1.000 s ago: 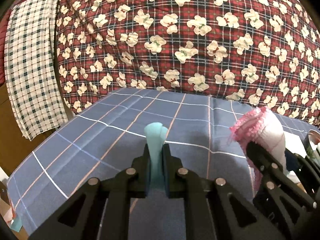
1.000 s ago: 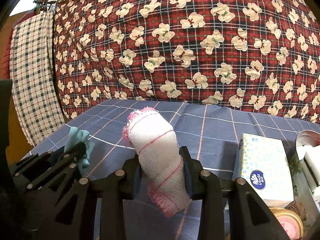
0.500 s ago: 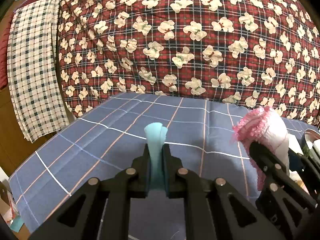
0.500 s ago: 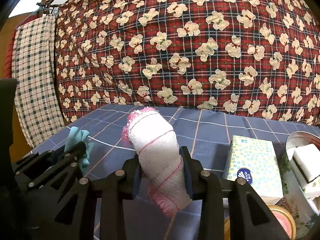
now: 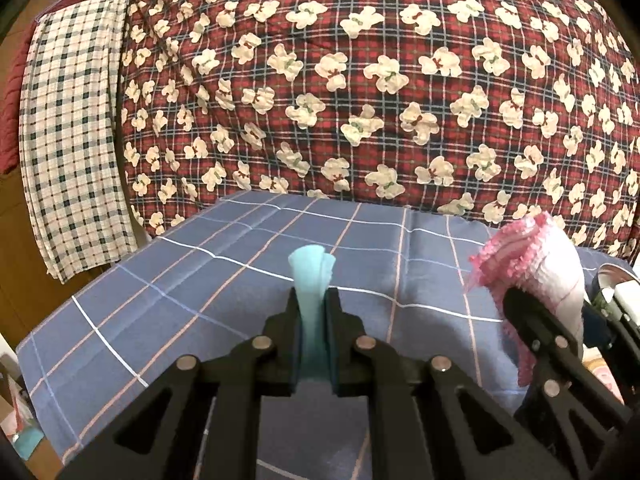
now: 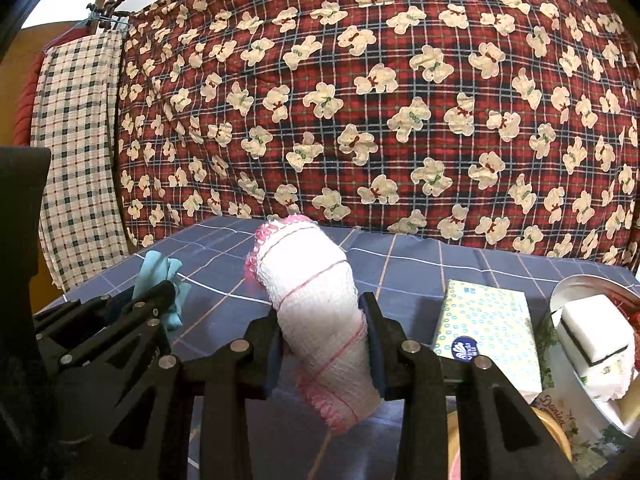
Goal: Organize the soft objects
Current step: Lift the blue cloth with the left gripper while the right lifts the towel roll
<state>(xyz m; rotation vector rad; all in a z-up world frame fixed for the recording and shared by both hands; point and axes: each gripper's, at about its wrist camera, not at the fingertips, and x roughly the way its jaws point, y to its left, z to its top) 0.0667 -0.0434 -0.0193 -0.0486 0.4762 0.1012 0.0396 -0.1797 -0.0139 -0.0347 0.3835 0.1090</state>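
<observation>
My left gripper (image 5: 313,300) is shut on a thin pale teal cloth (image 5: 312,276) that sticks up between its fingers, held above the blue checked tablecloth (image 5: 224,280). To its right, my right gripper (image 6: 323,308) is shut on a rolled white cloth with pink edging (image 6: 316,288), which stands up between the pads and hangs below them. In the left wrist view that roll (image 5: 536,268) shows at the right edge. The right wrist view shows the teal cloth (image 6: 160,276) at the left, in the left gripper (image 6: 160,292).
A tissue box (image 6: 486,328) lies on the tablecloth to the right. A metal bowl (image 6: 576,284) with white sponges (image 6: 592,328) and a round tin (image 6: 552,420) sit at the far right. A red plaid quilt with bears (image 5: 360,80) rises behind; a checked cloth (image 5: 68,140) hangs left.
Both views have tilted up a little, showing more quilt and less tablecloth. The right gripper has shifted a bit sideways with its roll. Both grips are unchanged.
</observation>
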